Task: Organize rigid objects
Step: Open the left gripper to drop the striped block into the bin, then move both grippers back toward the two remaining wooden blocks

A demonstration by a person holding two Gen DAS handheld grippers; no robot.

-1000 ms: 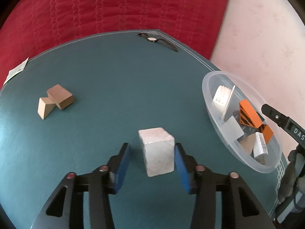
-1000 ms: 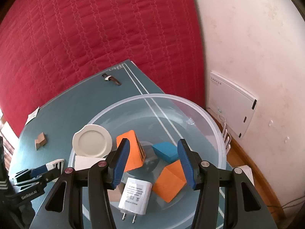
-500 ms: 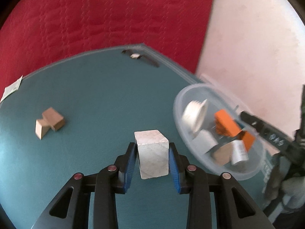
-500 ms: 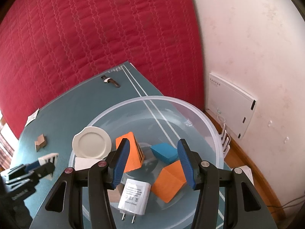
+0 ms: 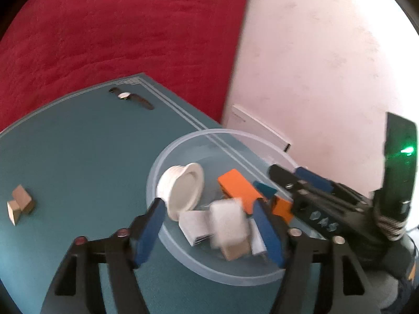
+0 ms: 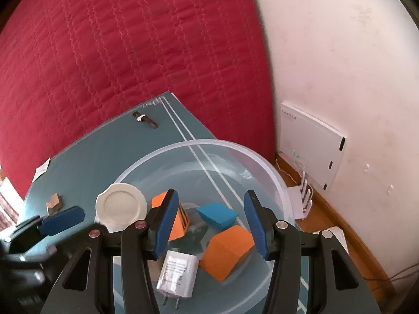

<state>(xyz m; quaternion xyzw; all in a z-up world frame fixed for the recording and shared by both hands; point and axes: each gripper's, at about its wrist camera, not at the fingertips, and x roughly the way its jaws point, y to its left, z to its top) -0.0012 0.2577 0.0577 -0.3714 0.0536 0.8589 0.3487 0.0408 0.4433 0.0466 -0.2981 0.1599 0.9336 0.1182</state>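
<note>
Moved over the bowl [image 5: 183, 256], left gripper [image 5: 209, 231] is opening; blurred white cube [image 5: 227, 221] apparently loose, tilted.

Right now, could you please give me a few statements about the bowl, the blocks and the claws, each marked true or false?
1. The white block sits between the left claw fingers, whose jaws are opening, above the clear bowl. True.
2. The wristwatch lies inside the bowl. False: it lies on the teal mat near the far corner.
3. Two wooden blocks rest on the mat outside the bowl. True.
4. The right claw grips the blue block. False: its jaws are open and empty above the bowl.
</note>
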